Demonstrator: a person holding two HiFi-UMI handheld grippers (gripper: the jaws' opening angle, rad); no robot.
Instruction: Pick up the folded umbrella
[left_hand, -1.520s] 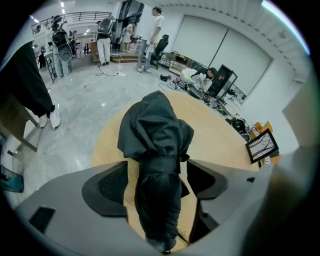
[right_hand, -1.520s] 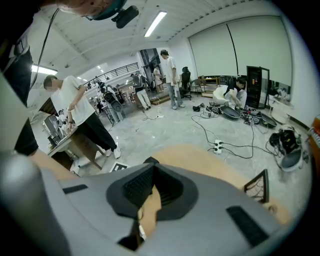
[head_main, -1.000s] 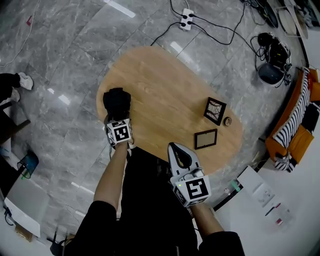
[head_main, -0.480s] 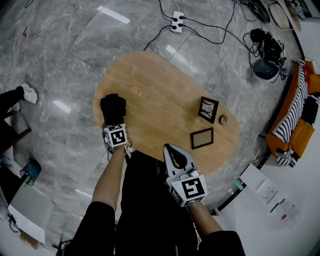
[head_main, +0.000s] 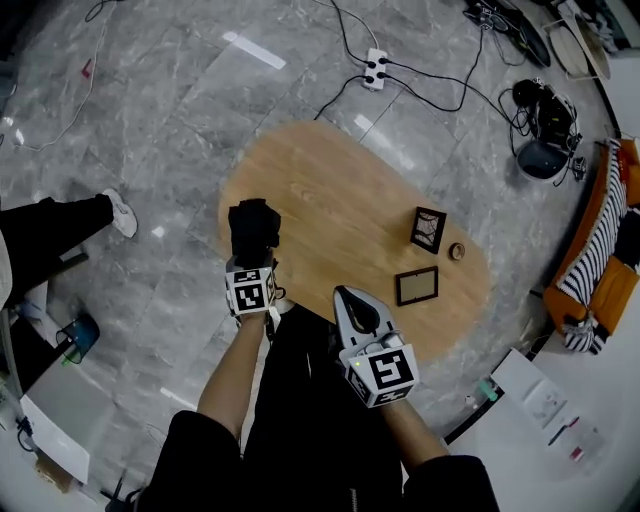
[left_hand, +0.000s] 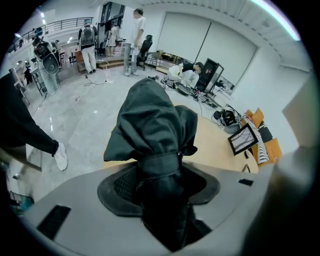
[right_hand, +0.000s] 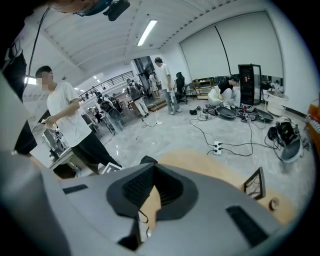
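Note:
The folded umbrella (head_main: 253, 228) is a black bundle of fabric with a strap round its middle. My left gripper (head_main: 255, 260) has it by the near end above the left part of the oval wooden table (head_main: 340, 190). In the left gripper view the umbrella (left_hand: 150, 120) stands up between the jaws of the left gripper (left_hand: 161, 172); the pads press on it and the jaws are still closing. My right gripper (head_main: 350, 296) hangs over the table's near edge, shut, with nothing in it. In the right gripper view the right gripper (right_hand: 150, 196) shows only a sliver of table between its pads.
On the table's right part stand an upright picture frame (head_main: 428, 229), a flat frame (head_main: 416, 286) and a small round thing (head_main: 457, 251). A power strip (head_main: 375, 68) with cables lies on the grey floor beyond. A person's leg (head_main: 60, 222) is at the left, an orange sofa (head_main: 600, 270) at the right.
The left gripper has shut on the umbrella and lifted it up off the table. The right gripper has risen a little.

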